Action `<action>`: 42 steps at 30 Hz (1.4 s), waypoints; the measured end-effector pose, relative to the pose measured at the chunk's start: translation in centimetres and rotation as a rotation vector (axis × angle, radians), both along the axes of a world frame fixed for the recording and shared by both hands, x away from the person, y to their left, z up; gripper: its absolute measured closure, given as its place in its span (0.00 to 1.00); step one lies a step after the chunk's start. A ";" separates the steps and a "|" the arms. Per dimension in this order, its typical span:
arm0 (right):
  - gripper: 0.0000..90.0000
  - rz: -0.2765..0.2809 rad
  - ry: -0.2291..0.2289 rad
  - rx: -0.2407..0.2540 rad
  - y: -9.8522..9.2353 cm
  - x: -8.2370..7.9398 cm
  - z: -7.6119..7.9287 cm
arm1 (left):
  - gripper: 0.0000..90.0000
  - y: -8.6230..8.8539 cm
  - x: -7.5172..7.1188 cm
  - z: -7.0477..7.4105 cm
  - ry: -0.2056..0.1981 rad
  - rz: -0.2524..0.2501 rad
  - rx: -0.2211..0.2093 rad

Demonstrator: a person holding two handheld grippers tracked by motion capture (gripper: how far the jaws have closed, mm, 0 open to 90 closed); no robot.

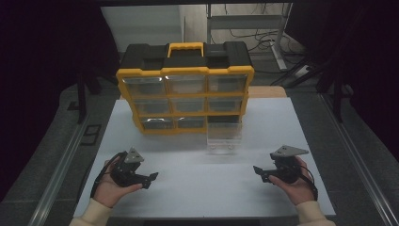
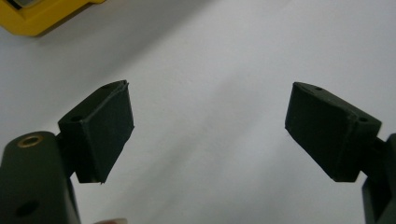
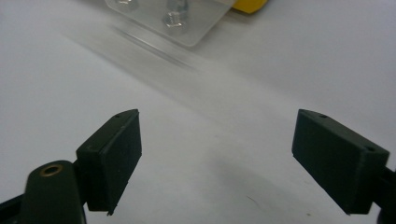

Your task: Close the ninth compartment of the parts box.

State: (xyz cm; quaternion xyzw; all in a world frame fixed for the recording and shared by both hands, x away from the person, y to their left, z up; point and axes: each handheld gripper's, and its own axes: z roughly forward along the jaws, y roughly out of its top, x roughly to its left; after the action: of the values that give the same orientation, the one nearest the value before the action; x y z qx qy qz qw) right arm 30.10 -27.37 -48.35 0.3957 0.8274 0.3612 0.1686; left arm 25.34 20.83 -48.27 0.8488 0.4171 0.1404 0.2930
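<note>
A yellow and black drawer organiser (image 1: 185, 92) stands at the back of the white table (image 1: 197, 179), its clear drawers facing me. One clear drawer (image 1: 224, 136) is pulled out and lies on the table in front of the organiser's lower right corner; small metal nuts (image 3: 173, 18) lie in it. My left gripper (image 1: 149, 179) rests near the front left, held in a hand, jaws wide apart over bare table. My right gripper (image 1: 261, 172) is near the front right, also open with nothing between its pads (image 3: 116, 154). A yellow corner of the organiser (image 2: 32, 16) shows beyond the left gripper (image 2: 210, 130).
The table's front edge (image 1: 207, 217) lies just under both hands. Grey floor and metal rails (image 1: 61, 165) flank the table. A shelf frame with cables (image 1: 249, 28) stands behind the organiser.
</note>
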 end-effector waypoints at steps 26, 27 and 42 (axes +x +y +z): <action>0.96 0.013 0.023 0.042 4.2 0.3 0.3 | 0.17 0.3 -0.1 -0.1 0.013 0.011 -0.015; 0.97 0.013 0.023 0.044 4.3 0.4 0.2 | 0.17 0.3 -0.1 -0.1 0.011 0.011 -0.016; 1.00 0.046 0.021 0.057 7.3 1.8 -0.8 | 0.17 0.1 0.0 -0.1 0.012 0.010 -0.018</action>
State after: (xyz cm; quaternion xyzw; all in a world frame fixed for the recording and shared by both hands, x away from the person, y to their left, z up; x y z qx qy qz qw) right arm 31.93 -20.07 -49.13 0.3850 0.8274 0.3840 0.1402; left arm 25.35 20.95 -48.38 0.8449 0.4242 0.1330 0.2976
